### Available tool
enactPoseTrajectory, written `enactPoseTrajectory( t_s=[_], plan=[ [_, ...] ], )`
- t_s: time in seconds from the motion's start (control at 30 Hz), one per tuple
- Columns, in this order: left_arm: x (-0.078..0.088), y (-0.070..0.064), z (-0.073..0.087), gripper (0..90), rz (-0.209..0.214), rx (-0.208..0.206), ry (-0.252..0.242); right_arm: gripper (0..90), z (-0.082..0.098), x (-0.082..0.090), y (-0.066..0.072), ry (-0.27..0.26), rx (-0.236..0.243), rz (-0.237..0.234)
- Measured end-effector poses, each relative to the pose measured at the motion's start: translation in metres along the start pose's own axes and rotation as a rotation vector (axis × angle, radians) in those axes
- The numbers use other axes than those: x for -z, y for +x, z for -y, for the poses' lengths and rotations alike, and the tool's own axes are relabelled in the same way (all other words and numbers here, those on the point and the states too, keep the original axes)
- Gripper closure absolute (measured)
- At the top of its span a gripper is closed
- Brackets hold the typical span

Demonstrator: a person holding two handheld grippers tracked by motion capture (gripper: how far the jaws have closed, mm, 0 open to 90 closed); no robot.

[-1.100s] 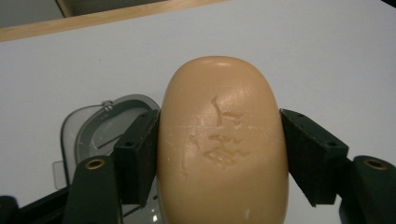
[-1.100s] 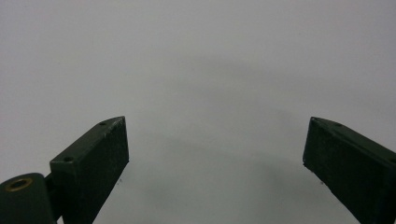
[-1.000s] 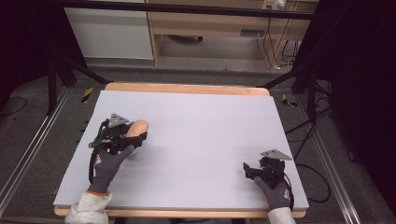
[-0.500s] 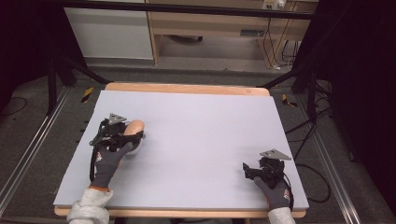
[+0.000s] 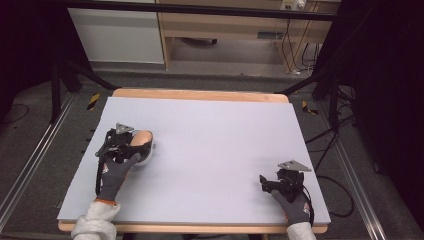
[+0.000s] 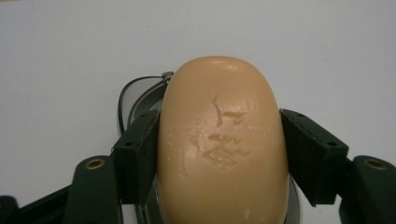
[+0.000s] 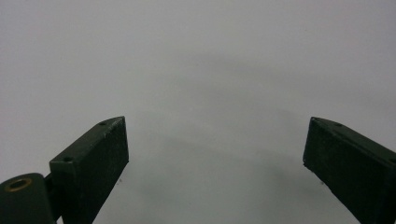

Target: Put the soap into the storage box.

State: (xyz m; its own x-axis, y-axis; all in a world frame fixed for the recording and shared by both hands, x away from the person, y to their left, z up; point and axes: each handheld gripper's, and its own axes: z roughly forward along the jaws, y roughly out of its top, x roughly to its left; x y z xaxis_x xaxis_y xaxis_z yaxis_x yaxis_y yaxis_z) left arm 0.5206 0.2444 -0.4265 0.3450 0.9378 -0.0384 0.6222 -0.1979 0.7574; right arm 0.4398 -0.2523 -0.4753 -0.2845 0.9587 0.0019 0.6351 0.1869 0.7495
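A tan oval soap bar (image 6: pixel 219 140) with a stamped mark sits between the jaws of my left gripper (image 6: pixel 224 149), which is shut on its sides. Under the soap lies a shallow clear dish with a dark rim (image 6: pixel 127 91). In the high view the left gripper (image 5: pixel 139 144) holds the soap bar (image 5: pixel 142 137) at the table's left side, over the pale dish (image 5: pixel 148 155). My right gripper (image 5: pixel 264 183) rests near the front right of the table; its jaws (image 7: pixel 215 154) stand wide open over bare surface.
The light grey tabletop (image 5: pixel 215 130) has a wooden edge (image 5: pixel 200 95) at the back. Dark stands and cables surround the table, and a wooden cabinet (image 5: pixel 225 25) stands beyond it.
The left gripper with the soap has drifted slightly left and lower, toward the dish. The right gripper has stayed in place.
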Motion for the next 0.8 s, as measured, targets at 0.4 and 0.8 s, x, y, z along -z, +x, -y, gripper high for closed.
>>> enactPoseTrajectory(
  t_s=[0.4,0.8],
  plan=[
    [-0.0041,0.0027,0.0041,31.8,-0.012,0.013,-0.002,6.9,-0.0001,0.0001,0.0001,0.001,-0.006,-0.002],
    [-0.0047,0.0043,0.0040,30.8,0.002,0.031,0.005,6.8,-0.0001,-0.0002,0.0002,0.001,0.005,0.000]
  ],
)
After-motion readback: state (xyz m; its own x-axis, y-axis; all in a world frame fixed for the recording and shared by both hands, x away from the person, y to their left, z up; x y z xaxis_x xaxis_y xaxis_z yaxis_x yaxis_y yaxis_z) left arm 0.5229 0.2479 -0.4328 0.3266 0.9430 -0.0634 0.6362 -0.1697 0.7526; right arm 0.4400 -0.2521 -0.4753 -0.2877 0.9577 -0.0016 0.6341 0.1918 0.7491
